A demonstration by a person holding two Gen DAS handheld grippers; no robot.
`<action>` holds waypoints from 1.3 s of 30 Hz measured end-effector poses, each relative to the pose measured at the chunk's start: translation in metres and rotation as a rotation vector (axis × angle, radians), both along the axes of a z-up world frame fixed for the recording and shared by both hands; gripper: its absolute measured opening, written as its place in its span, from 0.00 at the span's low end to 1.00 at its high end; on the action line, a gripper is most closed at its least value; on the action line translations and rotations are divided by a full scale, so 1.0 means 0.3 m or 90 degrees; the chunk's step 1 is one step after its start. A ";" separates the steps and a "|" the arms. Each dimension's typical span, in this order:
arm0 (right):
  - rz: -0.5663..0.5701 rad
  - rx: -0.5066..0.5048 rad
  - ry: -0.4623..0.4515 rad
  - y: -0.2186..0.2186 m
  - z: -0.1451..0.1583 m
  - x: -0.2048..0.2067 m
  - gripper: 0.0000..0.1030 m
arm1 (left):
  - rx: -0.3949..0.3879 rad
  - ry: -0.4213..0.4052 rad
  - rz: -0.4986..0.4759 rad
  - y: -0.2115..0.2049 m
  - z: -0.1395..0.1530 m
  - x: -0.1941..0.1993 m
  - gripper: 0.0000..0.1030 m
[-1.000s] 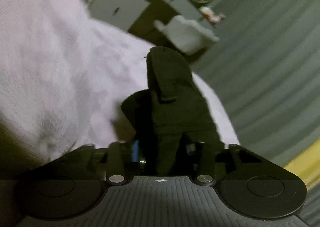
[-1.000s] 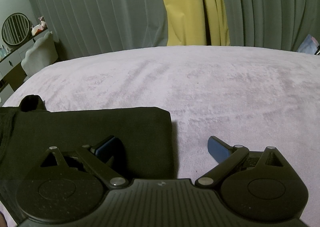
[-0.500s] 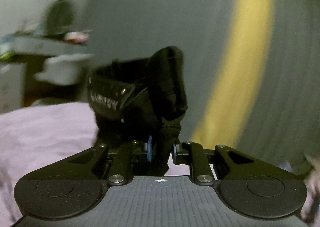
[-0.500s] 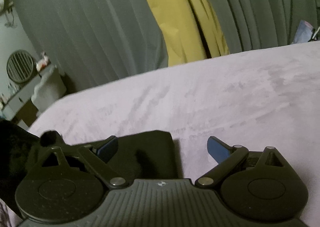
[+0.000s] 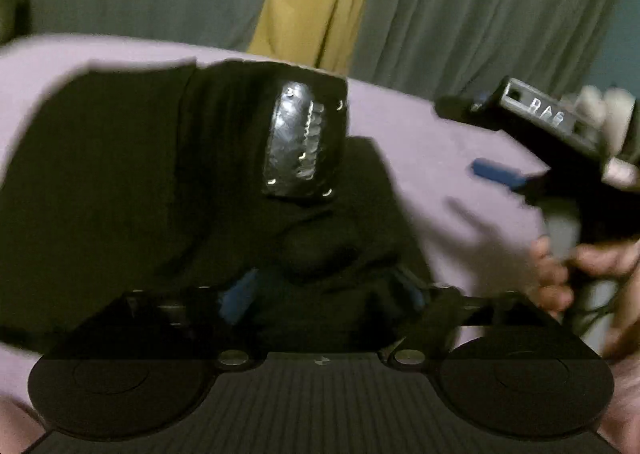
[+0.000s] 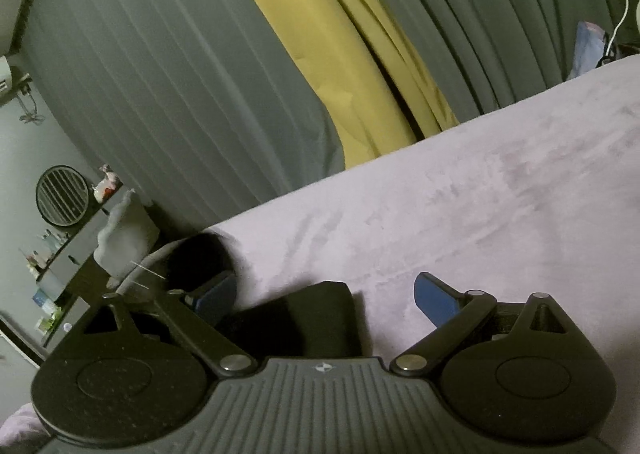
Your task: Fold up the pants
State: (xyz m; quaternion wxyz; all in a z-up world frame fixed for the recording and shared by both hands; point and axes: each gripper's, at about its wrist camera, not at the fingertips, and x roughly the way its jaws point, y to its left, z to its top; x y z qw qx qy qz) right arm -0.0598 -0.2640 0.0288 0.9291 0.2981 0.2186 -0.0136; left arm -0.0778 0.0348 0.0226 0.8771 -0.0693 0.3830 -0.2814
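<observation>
The black pants (image 5: 132,173) lie folded on the lavender bed (image 5: 432,133), a shiny label patch (image 5: 304,141) facing up on the top layer. My left gripper (image 5: 326,292) sits low over the near fold; its jaws are opening, with bunched black cloth between the blue pads (image 5: 240,294). In the right wrist view a corner of the pants (image 6: 320,318) lies between the spread fingers of my right gripper (image 6: 326,296), which is open and holds nothing. From the left wrist view that right gripper (image 5: 478,135) hovers at the right, held by a person's hand (image 5: 560,274).
Grey curtains (image 6: 160,73) with a yellow panel (image 6: 328,53) hang behind the bed (image 6: 500,193). A dresser with a round mirror (image 6: 62,195) and a white chair (image 6: 124,238) stand past the bed's left end. Cables and a bag (image 6: 588,45) sit at the far right.
My left gripper swung across with the pants end shut between its pads and laid it over the rest; its jaws have since spread wide. The right gripper tilted and rose slightly, still open.
</observation>
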 end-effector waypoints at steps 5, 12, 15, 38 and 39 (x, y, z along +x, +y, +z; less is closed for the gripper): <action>0.036 0.042 0.004 -0.020 -0.009 0.008 0.94 | -0.071 -0.090 0.086 0.140 0.097 -0.025 0.93; 0.182 0.148 0.014 0.038 -0.030 0.061 0.93 | -0.033 -0.103 0.468 0.433 0.042 0.063 0.94; 0.213 0.154 0.013 0.053 -0.028 0.066 0.90 | -0.046 -0.043 0.557 0.540 -0.051 0.095 0.94; 0.323 0.148 0.184 0.234 -0.155 0.249 0.45 | -0.135 0.007 0.641 0.604 -0.112 0.088 0.94; 0.323 0.148 0.184 0.234 -0.155 0.249 0.39 | -0.134 0.008 0.645 0.605 -0.112 0.088 0.94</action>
